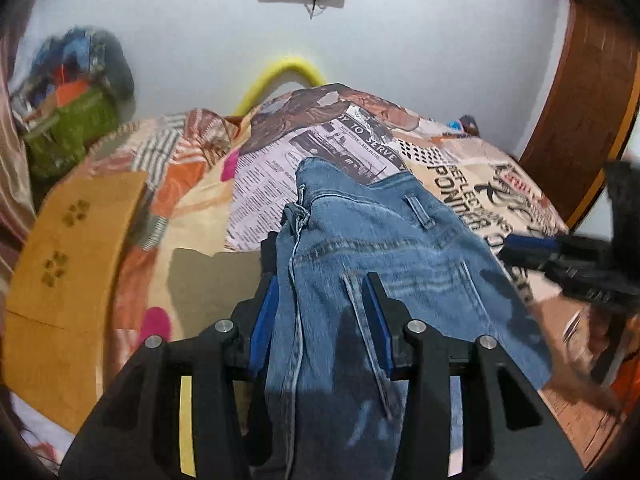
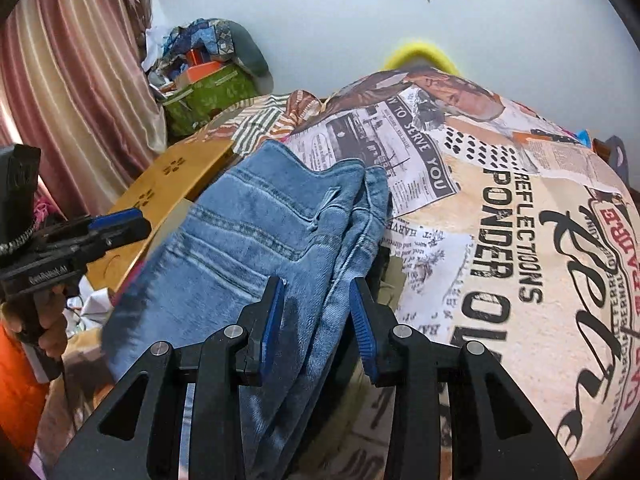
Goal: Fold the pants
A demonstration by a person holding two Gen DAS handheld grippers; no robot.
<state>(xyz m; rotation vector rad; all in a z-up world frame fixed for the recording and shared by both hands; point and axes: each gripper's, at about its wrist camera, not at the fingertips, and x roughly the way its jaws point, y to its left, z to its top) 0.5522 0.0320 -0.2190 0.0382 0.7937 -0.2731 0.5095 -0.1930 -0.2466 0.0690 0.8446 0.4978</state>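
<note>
Blue denim pants (image 1: 372, 248) lie on a bed covered by a newspaper-print sheet (image 1: 272, 184), waistband end toward the wall. My left gripper (image 1: 322, 280) has its blue-padded jaws apart, one on each side of the pants' left edge, with denim between them. My right gripper (image 2: 318, 284) also has its jaws apart around the pants' (image 2: 256, 232) right folded edge. Each gripper shows in the other's view: the right one (image 1: 532, 248) at the right, the left one (image 2: 116, 224) at the left, held by a hand.
A low wooden table (image 1: 72, 248) stands left of the bed. A pile of bags and clothes (image 2: 204, 76) sits by the wall and curtain (image 2: 68, 80). A yellow hoop (image 1: 280, 76) rises behind the bed. A wooden door frame (image 1: 584, 112) is on the right.
</note>
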